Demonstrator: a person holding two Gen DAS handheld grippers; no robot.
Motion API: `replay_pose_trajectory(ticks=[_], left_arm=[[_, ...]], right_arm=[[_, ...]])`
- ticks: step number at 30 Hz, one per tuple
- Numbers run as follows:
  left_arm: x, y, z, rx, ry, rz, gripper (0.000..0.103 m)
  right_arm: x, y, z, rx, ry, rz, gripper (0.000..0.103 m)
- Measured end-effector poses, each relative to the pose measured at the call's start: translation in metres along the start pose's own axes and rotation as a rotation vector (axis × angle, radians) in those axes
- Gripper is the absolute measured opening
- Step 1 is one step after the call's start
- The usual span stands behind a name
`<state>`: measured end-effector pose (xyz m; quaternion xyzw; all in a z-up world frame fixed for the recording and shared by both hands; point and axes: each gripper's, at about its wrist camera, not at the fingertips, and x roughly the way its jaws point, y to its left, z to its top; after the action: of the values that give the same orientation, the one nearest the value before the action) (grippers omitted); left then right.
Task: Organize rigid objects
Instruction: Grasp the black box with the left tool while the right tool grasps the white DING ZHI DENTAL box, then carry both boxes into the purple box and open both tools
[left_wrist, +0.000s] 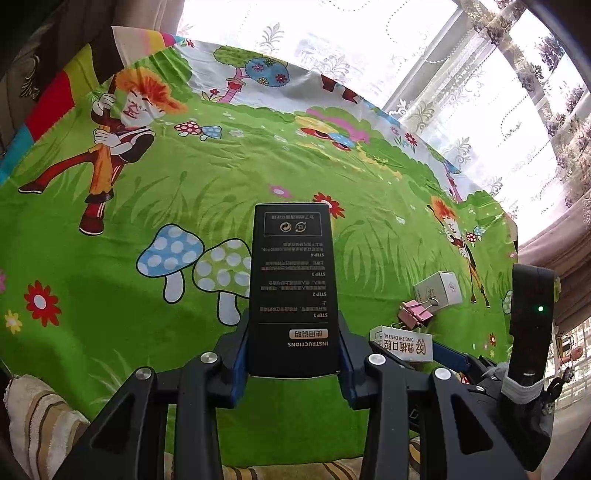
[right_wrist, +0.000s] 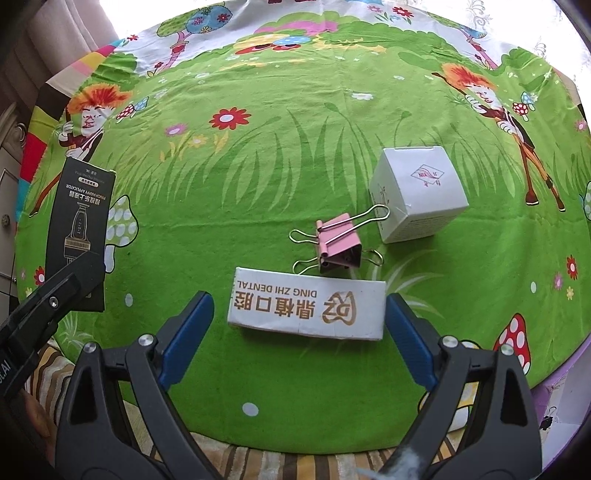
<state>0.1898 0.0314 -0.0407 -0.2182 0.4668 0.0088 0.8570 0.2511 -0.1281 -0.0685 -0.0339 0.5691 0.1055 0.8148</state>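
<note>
My left gripper (left_wrist: 293, 354) pinched the tall black cardboard instruction box (left_wrist: 291, 288), lifted above the green cartoon-print cloth (left_wrist: 110, 295). My right gripper (right_wrist: 299, 325) stood spread wide, straddling the long white dental carton (right_wrist: 306, 308) lying on the cloth without touching it. Next, I judged, came lowering and closing on its short ends.

Cartoon green cloth (left_wrist: 184, 206), lace-curtained window (left_wrist: 480, 74) (bright daylight).
</note>
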Motion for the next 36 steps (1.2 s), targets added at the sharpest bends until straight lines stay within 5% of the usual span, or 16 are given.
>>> replay_pose_trajectory(ticks=[4,18,36], left_arm=[[0.001,-0.002,-0.001,0.010,0.001,0.009,0.040],[-0.005,-0.017,-0.008,0.035,-0.006,0.024,0.040],[-0.039,-0.088,-0.050,0.150,-0.006,-0.028,0.040]], right_arm=[[0.001,0.002,-0.001,-0.026,-0.006,-0.030,0.085],[-0.043,-0.016,-0.020,-0.015,-0.121,0.073,0.084],[-0.113,-0.086,-0.072,0.110,-0.287,0.144,0.084]])
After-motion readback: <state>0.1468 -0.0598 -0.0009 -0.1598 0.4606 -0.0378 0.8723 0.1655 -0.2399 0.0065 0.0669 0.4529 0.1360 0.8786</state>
